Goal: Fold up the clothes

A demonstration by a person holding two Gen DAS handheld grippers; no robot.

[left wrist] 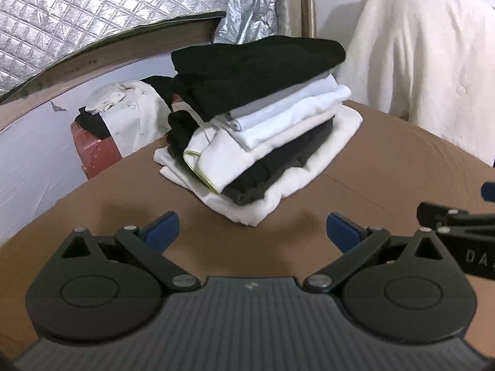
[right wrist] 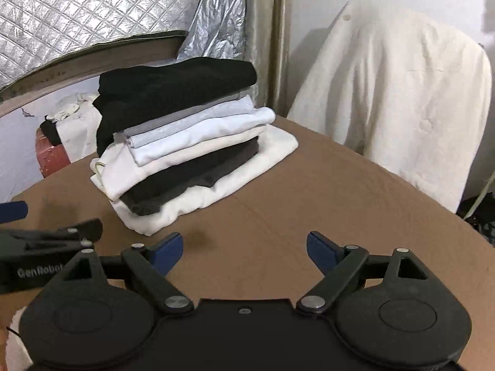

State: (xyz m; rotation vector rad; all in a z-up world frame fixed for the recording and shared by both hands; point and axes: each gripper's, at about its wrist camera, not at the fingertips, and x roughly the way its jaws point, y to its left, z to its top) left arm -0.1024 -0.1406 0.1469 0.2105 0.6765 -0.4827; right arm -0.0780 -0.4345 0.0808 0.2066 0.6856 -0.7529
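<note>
Folded clothes pile (left wrist: 256, 130) sits neat on brown table (left wrist: 386, 185). Left gripper (left wrist: 252, 232), right gripper (right wrist: 244, 249) spread wide, holding nothing, ready for next piece.

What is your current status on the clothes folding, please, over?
Left gripper open, empty; right gripper open, empty. Folded stack on brown table, black garment on top, untouched. Nothing between grippers and stack.

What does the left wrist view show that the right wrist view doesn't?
Only the left wrist view shows the left gripper head-on, open, and the yellow-green trim running down a folded white garment. Only the right wrist view shows the right gripper head-on, open, and dark items on the floor. Both show the stack of folded clothes on the brown table.
</note>
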